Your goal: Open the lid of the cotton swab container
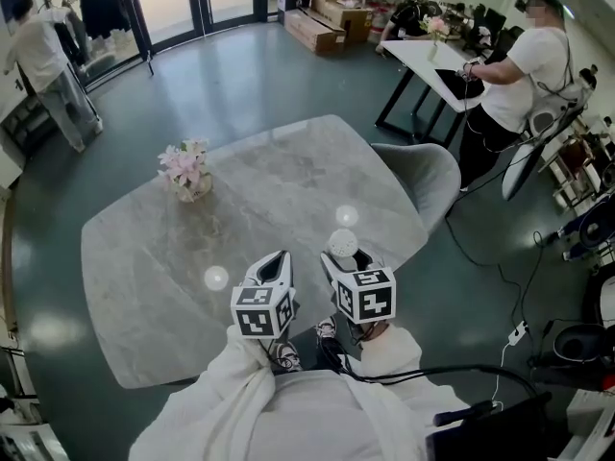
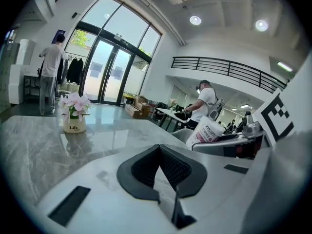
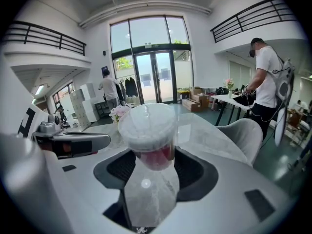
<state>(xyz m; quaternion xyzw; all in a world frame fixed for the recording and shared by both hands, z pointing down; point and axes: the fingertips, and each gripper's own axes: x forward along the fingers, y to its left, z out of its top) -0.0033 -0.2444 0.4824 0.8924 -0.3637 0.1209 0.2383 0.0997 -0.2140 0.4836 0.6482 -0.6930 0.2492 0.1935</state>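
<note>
Head view is showing a broad, rounded worktop of pale grey marble-patterned stone, glossy enough to be reflecting ceiling lights. I am operating two white plastic hand-held grippers over its near edge, each carrying a cube of black-and-white square markers, with loose white sleeves showing below them.

The right hand-held gripper is clamping the cotton swab container, a small clear plastic cylinder. In the right gripper view, the right hand-held gripper is pressing its dark, ribbed pads against both sides of the cotton swab container. A dense white layer of swab tips is filling the upper part behind the clear wall, and a pinkish-red patch is showing lower down. The round, transparent lid is sitting closed on top.

The left hand-held gripper is hovering just beside the right one. In the left gripper view, the left hand-held gripper is keeping its textured black pads pressed together with nothing between them. The cotton swab container is appearing to its right, tilted, with a white printed label.

Farther back on the worktop, a small cream pot is holding pink and white flowers. A grey upholstered chair is standing at the worktop's far right edge.
</note>
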